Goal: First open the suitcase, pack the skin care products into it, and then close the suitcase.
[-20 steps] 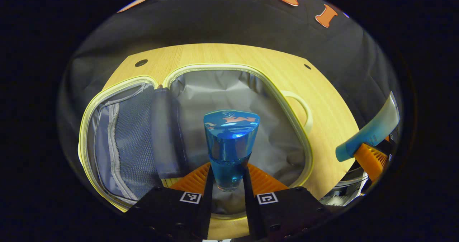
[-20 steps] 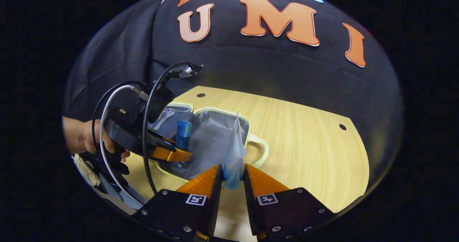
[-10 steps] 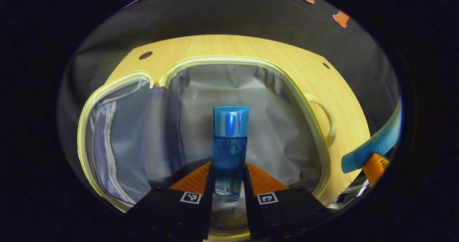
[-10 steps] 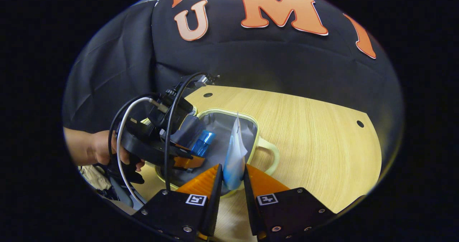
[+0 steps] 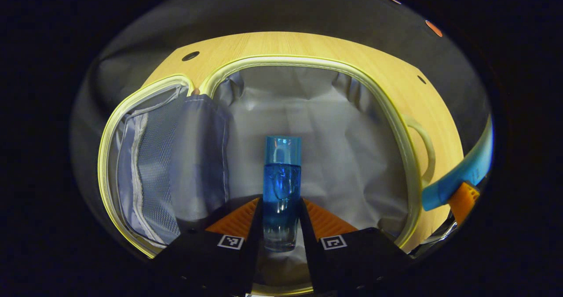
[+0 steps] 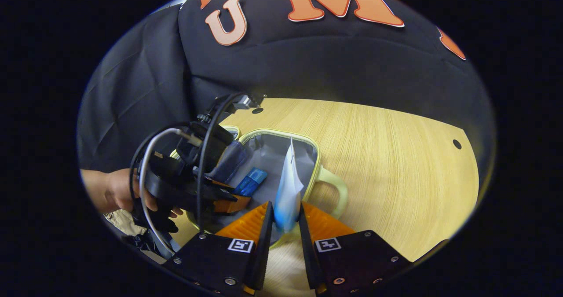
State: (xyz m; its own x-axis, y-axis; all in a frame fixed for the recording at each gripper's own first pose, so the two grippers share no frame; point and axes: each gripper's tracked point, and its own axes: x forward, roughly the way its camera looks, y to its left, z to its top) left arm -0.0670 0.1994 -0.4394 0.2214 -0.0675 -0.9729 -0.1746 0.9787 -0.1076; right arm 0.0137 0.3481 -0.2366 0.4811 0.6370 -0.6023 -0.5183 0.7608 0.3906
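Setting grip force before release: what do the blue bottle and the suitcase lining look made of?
Blue bottle: probably clear tinted glass or hard plastic; it is glossy and see-through, with a thick clear base. Suitcase lining: thin grey woven fabric, matte, creased and slack.

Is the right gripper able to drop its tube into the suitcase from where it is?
Probably yes. The suitcase lies open, and the tube, held in the right gripper, hangs by its near rim. The left gripper with the bottle fills the left part, but the lining on the handle side looks bare.

black claw (image 6: 283,240), square markers, screws.
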